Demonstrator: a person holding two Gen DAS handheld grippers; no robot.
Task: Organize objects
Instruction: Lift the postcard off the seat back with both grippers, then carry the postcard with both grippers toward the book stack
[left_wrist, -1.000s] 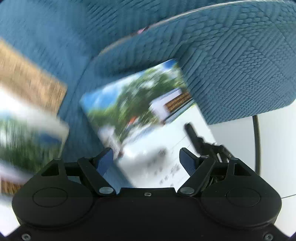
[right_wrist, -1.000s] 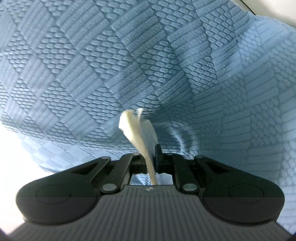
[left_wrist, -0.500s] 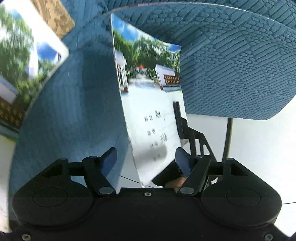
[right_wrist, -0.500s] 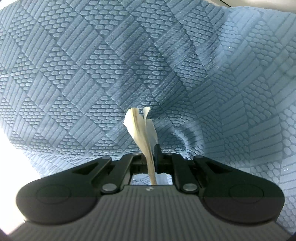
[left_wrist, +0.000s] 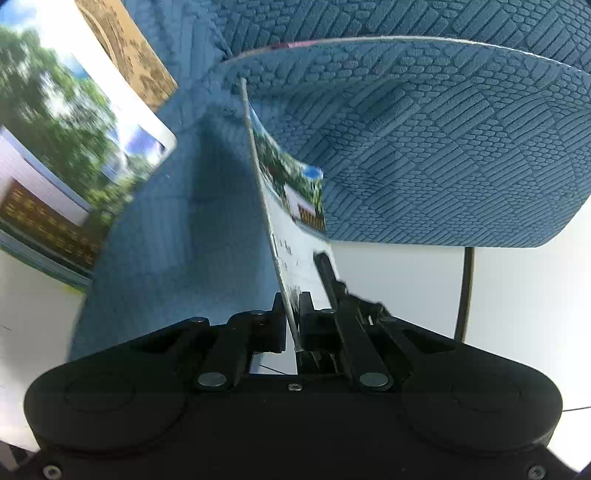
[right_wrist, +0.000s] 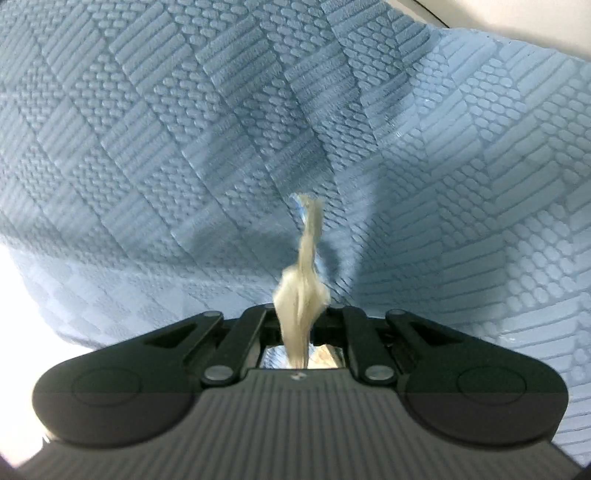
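Left gripper (left_wrist: 291, 325), jaws just closed, pinches the card (left_wrist: 295, 221) on edge inside the blue pouch (left_wrist: 443, 147); right gripper (right_wrist: 301, 325), clenched on a cream tab (right_wrist: 301, 295), likely holds the mouth open.

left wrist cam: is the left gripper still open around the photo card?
No: the left gripper has just closed, and its pads now pinch the photo card edge-on.

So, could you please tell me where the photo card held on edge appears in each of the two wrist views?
Left wrist: the photo card stands on edge at centre, pinched in the left gripper.
Right wrist: not in it; the right gripper pinches a cream strip.
Shared landmark: the blue textured sheet.
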